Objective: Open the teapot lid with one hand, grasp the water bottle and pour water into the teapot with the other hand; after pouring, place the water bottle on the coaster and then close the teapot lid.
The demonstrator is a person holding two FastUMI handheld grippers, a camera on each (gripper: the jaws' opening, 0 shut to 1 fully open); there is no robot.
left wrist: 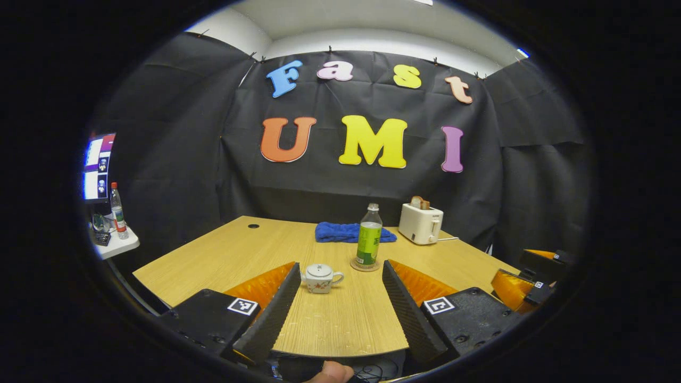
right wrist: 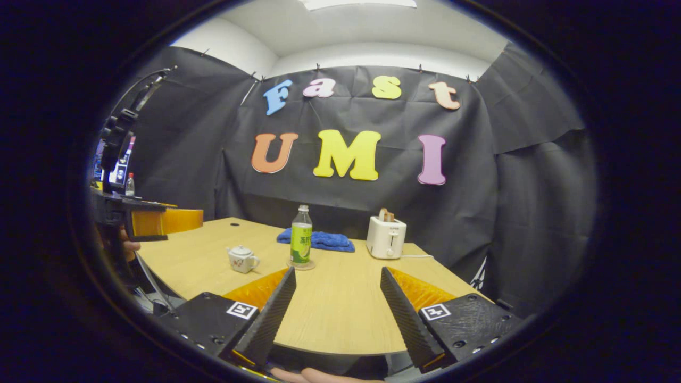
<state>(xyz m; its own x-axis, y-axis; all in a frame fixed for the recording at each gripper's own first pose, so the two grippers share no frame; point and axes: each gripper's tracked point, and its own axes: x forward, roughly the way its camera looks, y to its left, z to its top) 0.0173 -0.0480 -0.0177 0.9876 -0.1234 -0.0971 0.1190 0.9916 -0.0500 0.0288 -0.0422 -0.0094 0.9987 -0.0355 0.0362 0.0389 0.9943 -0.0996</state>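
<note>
Hovering over the near edge of the wooden table [left wrist: 223, 260], the left gripper [left wrist: 340, 298] has its jaws spread wide apart with nothing between them. In the left gripper view the teapot [left wrist: 321, 278] sits just above the gap between the fingers, slightly left of the frame's centre, lid in place and spout pointing left. Up and to the right of it the water bottle [left wrist: 369, 238], with its green label, stands upright on the round coaster [left wrist: 365, 265], near the teapot but not touching it. Behind the bottle a blue cloth [left wrist: 340, 232] lies folded against the far edge of the table, and to its right stands a white toaster [left wrist: 420, 223] with a slice of bread poking out of the top. At the right edge of that view part of the other gripper shows low over the table corner.

In the right gripper view the right gripper [right wrist: 335, 303] also hangs above the near edge of the table, jaws wide apart and empty. There the teapot [right wrist: 242, 259] appears left of centre, the water bottle [right wrist: 301, 235] on its coaster [right wrist: 301, 264] just right of it, the blue cloth [right wrist: 324, 240] behind and the toaster [right wrist: 386, 238] further right. At the far left of this frame the left gripper [right wrist: 159, 222] shows, held by a hand [right wrist: 127, 246].
</note>
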